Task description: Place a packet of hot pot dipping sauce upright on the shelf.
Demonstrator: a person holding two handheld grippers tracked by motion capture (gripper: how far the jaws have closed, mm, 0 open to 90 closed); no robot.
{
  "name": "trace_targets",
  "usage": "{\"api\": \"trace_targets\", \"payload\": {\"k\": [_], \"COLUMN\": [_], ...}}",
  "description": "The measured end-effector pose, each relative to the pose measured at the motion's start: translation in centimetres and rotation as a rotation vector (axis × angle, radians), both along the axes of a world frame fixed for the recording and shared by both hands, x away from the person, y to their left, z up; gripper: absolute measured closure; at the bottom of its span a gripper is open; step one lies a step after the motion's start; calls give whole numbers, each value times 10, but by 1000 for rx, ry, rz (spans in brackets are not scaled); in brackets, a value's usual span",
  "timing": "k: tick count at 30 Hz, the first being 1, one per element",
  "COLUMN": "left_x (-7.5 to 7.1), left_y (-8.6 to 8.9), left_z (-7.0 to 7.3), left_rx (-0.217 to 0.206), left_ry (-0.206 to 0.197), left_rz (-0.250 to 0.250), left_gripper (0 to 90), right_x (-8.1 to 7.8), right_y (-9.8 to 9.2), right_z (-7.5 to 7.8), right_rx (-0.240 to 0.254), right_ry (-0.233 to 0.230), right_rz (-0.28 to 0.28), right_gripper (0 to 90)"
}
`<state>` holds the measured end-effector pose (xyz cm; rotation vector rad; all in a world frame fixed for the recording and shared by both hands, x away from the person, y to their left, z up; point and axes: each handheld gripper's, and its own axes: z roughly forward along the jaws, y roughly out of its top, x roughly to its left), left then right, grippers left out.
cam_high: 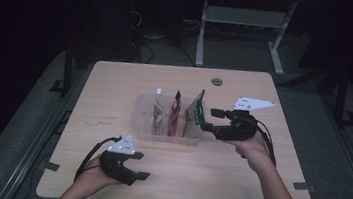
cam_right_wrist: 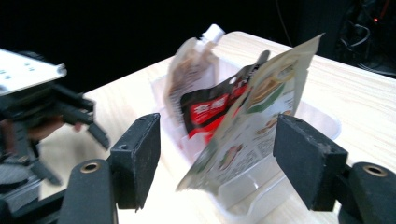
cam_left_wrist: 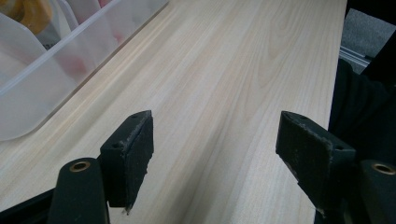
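Open right hand-held gripper (cam_right_wrist: pixel 217 161) flanks green pouch (cam_right_wrist: pixel 254 126) — untouched.

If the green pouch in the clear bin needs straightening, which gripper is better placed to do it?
Probably the right gripper: it is at the bin with open jaws beside the green pouch. The left gripper rests open over bare table, apart from the bin.

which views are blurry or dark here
High view: dim, room around the table nearly black. Right gripper view: pouches in the bin smeared by motion, background black. Left gripper view: bright and sharp on the wood.
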<state>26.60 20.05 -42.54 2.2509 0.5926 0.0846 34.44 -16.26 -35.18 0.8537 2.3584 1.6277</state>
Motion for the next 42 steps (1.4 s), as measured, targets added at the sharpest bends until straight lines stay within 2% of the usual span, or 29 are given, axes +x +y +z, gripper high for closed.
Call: {"api": "trace_targets", "payload": {"k": [1,3,4,5,6,9,10,11,12,14,15,17,20,22,24,29,32,35,38,42], "left_x": [0,0,0,0,0,0,0,0,0,0,0,1,1,1,1,0,0,0,1,1], "left_y": [0,1,1,1,1,0,0,0,-1,-2,-2,-1,-1,0,1,3,2,3,3,5], "left_z": [0,0,0,0,0,0,0,0,-1,-1,-1,-2,-1,-1,-1,0,-1,-1,-1,-1], "left_rx": [0,-6,-6,-5,-5,3,3,5,3,3,6,11,8,8,5,3,-5,-2,7,10], "left_ry": [-2,-1,-1,-2,-1,-1,-1,1,2,2,3,2,4,2,2,4,3,3,1,5], "left_rz": [2,6,6,8,8,3,3,1,1,1,-1,-3,0,1,2,11,19,17,8,11], "left_gripper": [272,272,272,272,272,272,272,272,272,272,272,272,272,272,272,272,272,272,273,272], "right_x": [-3,-10,-10,-18,-21,-28,-28,-29,-27,-26,-21,-15,-4,-3,-5,-26,-37,-40,-45,-48], "right_y": [-2,-6,-6,-10,-12,-16,-16,-17,-13,-11,-4,0,0,-1,-2,-19,-32,-39,-53,-61], "right_z": [1,2,2,1,0,-6,-6,-9,-13,-14,-14,-12,-9,-8,-7,-11,-19,-25,-36,-48], "right_rx": [-5,-14,-14,-39,-46,-69,-69,-76,-92,-93,-94,-97,-60,-37,-36,-72,-102,-115,-155,-212], "right_ry": [-5,-11,-11,-22,-14,-4,-4,4,14,19,5,-18,-37,-27,-31,-22,-2,9,29,52], "right_rz": [6,28,28,41,50,76,76,109,167,184,207,183,139,146,151,161,132,114,75,28], "right_gripper": [315,396,396,521,604,784,784,847,895,896,896,897,896,897,897,897,896,879,813,637]}}
